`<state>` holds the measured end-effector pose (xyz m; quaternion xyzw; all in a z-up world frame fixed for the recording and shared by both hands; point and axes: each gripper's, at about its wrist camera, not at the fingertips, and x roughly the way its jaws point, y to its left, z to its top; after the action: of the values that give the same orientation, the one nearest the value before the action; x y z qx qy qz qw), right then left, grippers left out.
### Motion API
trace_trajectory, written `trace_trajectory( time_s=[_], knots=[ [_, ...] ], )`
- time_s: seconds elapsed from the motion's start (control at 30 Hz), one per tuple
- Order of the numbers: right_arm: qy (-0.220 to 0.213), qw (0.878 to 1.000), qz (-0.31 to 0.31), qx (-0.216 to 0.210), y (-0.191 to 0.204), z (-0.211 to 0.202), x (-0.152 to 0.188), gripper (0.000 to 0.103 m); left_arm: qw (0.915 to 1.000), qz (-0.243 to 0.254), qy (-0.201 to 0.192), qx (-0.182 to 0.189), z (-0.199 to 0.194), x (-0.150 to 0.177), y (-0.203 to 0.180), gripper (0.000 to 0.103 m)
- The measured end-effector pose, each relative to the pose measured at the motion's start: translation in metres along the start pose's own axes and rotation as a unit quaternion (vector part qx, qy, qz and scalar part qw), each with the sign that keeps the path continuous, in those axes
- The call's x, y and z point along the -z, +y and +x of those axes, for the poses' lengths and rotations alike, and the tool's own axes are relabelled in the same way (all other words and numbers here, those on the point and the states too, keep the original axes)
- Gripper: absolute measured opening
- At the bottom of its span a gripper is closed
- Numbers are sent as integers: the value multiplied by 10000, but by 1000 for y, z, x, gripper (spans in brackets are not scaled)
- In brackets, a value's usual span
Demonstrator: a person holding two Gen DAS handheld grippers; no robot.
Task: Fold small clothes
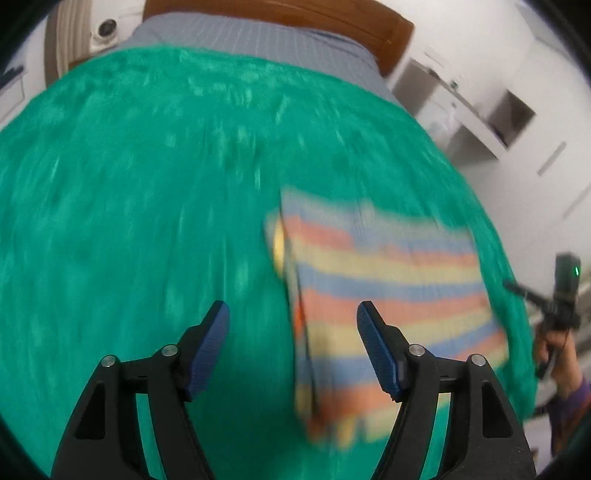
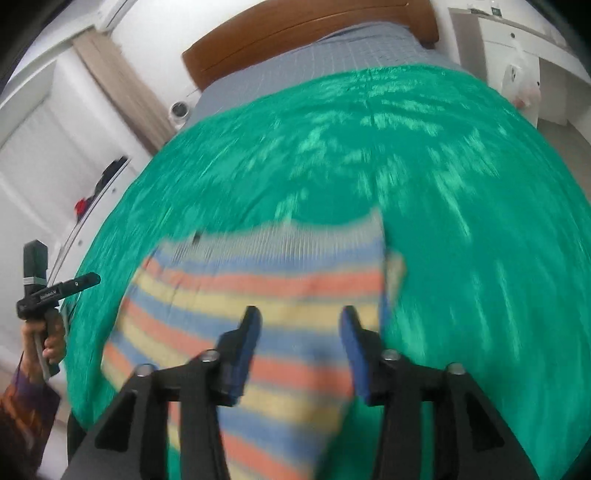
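A small striped garment (image 1: 391, 295) in orange, yellow and blue bands lies folded on a green blanket (image 1: 147, 206). In the left wrist view my left gripper (image 1: 293, 308) is open and empty, above the garment's left edge. In the right wrist view the garment (image 2: 258, 280) lies under my right gripper (image 2: 299, 314), which is open and empty above its near right part. Both views are blurred by motion. The other gripper shows at each view's edge, held in a hand (image 1: 561, 291) (image 2: 44, 291).
The green blanket (image 2: 461, 221) covers a bed with a grey checked sheet (image 1: 258, 40) and a wooden headboard (image 2: 295, 33). White cabinets (image 1: 480, 122) stand beside the bed. A white shelf unit (image 2: 55, 166) with dark and red items stands on the other side.
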<state>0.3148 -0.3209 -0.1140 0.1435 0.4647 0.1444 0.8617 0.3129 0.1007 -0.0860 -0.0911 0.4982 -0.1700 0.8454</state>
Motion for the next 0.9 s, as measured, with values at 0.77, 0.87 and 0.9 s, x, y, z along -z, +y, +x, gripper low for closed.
trace_trajectory(
  time_s=[0.77, 0.87, 0.9],
  knots=[
    [892, 9955, 281, -166, -13, 15, 105, 8, 9935, 903, 619, 326, 35, 72, -34, 8],
    [881, 9950, 423, -212, -19, 21, 105, 8, 9948, 696, 612, 427, 39, 70, -27, 10],
    [873, 9950, 429, -229, -20, 21, 106, 8, 9951, 657, 588, 443, 38, 71, -26, 10]
  ],
)
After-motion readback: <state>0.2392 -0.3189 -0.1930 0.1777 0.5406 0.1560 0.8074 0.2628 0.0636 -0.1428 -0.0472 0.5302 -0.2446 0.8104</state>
